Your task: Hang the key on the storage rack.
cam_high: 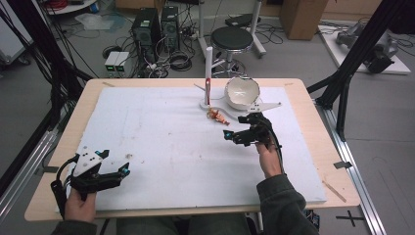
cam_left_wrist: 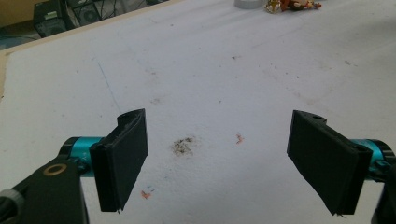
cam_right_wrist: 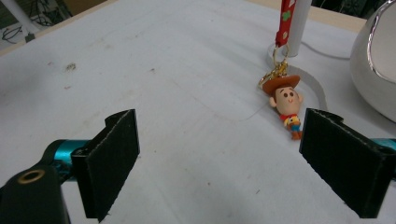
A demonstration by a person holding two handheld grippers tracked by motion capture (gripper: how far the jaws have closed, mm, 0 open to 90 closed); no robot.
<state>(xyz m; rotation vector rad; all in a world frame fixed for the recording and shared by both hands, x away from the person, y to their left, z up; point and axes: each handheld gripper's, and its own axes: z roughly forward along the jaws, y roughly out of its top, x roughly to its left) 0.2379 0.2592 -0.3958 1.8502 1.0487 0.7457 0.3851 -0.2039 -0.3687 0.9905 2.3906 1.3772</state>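
— Right hand-held gripper (cam_right_wrist: 219,163)?
— Spread wide, pinching nothing. Hovering low over the white board (cam_high: 161,142) on the desk (cam_high: 318,152).
— And the cowboy charm (cam_right_wrist: 286,103)?
— Lying flat on the board, just ahead of the right hand-held gripper, close by its right jaw, apart from it. Head pointing away, feet toward the jaw. Gold chain (cam_right_wrist: 276,71) running on from the hat to a red strap (cam_right_wrist: 285,21) hanging down a white post (cam_right_wrist: 298,23).
— Beyond that?
— White bowl (cam_right_wrist: 376,60) tipped on its side, ahead and to the right of the same hand-held gripper, next to the post.
— Left hand-held gripper (cam_left_wrist: 217,161)?
— Also spread, empty. Held low near the desk's near edge, well apart from the charm, far ahead at the top of its own view. Between its jaws, just bare board with a dark smudge (cam_left_wrist: 183,146) and small red flecks (cam_left_wrist: 239,138).
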